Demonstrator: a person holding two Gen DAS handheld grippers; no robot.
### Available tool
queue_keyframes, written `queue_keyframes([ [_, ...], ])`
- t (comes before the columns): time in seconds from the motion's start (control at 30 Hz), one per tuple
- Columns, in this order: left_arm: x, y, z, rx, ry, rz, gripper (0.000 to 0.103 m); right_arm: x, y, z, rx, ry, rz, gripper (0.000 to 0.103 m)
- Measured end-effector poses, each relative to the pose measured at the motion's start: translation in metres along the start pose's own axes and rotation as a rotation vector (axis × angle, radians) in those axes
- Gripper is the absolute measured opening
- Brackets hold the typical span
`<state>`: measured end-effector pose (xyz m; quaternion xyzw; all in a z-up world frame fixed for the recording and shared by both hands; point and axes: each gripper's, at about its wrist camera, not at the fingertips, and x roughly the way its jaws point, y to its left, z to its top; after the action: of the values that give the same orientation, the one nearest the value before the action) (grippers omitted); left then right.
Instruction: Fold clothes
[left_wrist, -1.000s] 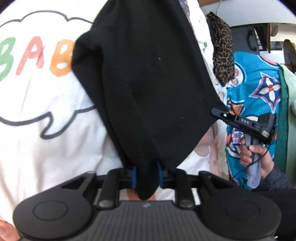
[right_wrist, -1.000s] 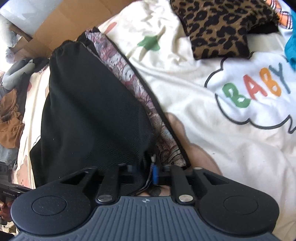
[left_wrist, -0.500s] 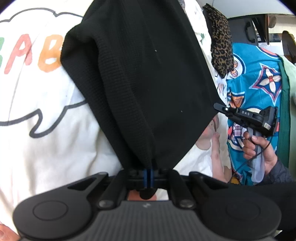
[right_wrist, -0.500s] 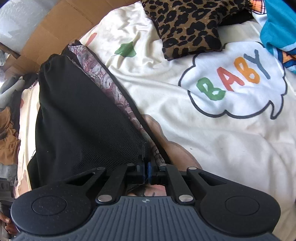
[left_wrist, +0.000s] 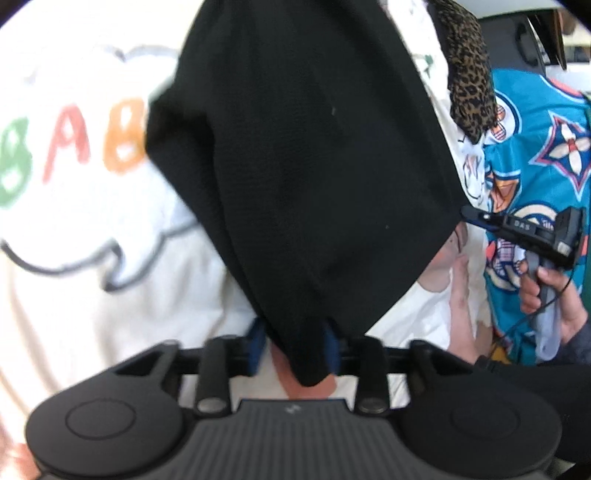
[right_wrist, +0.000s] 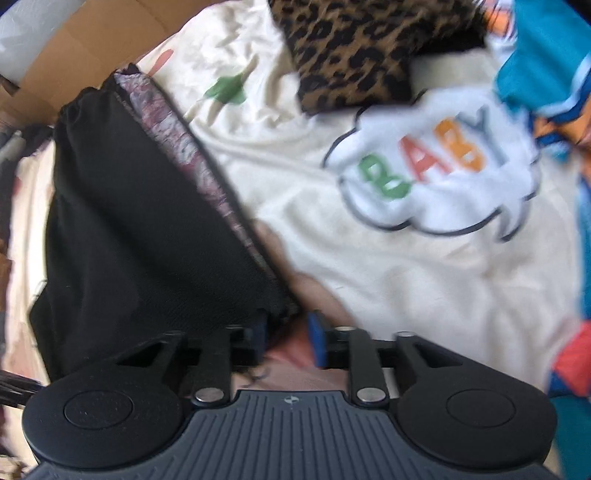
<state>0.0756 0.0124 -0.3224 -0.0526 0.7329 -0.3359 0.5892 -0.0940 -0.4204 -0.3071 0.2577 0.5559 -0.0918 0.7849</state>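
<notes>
A black knit garment (left_wrist: 314, 166) lies folded on the cream sheet, and a patterned pink-grey layer (right_wrist: 177, 147) shows along its edge. My left gripper (left_wrist: 292, 343) is open, its blue pads (left_wrist: 255, 345) apart, with a drooping corner of the black garment loose between them. My right gripper (right_wrist: 289, 336) is open as well. The garment's other corner (right_wrist: 273, 306) lies just at its left pad (right_wrist: 260, 332). In the left wrist view, the right gripper (left_wrist: 466, 213) touches the garment's right corner, held by a hand (left_wrist: 554, 295).
The cream sheet carries a cloud print reading BABY (right_wrist: 436, 162) (left_wrist: 74, 147). A folded leopard-print cloth (right_wrist: 351, 55) (left_wrist: 469, 74) lies beyond the garment. A teal patterned shirt (left_wrist: 535, 147) (right_wrist: 546, 55) lies to the right. Cardboard (right_wrist: 92, 44) borders the far side.
Half a second ago both grippers were shut on the black garment's corners; now both sets of pads stand apart. Both views are blurred by motion, and the garment rests lower on the sheet.
</notes>
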Motion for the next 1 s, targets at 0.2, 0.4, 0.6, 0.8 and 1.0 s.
queue_keyframes([
  [0.2, -0.037, -0.01, 0.02, 0.034, 0.029, 0.109, 0.043, -0.014, 0.004, 0.008, -0.047, -0.062, 0.042, 0.041],
  [0.4, -0.082, -0.03, 0.063, 0.08, -0.029, 0.221, 0.043, -0.017, 0.012, 0.019, -0.043, -0.133, 0.119, 0.041],
  [0.6, -0.107, -0.063, 0.113, 0.086, -0.13, 0.252, 0.043, -0.022, 0.024, 0.025, -0.082, -0.206, 0.162, 0.041],
  [0.8, -0.111, -0.088, 0.147, 0.098, -0.207, 0.261, 0.044, -0.024, 0.026, 0.036, -0.133, -0.248, 0.181, 0.041],
  [1.0, -0.11, -0.116, 0.18, 0.055, -0.296, 0.285, 0.045, -0.026, 0.031, 0.046, -0.123, -0.312, 0.195, 0.041],
])
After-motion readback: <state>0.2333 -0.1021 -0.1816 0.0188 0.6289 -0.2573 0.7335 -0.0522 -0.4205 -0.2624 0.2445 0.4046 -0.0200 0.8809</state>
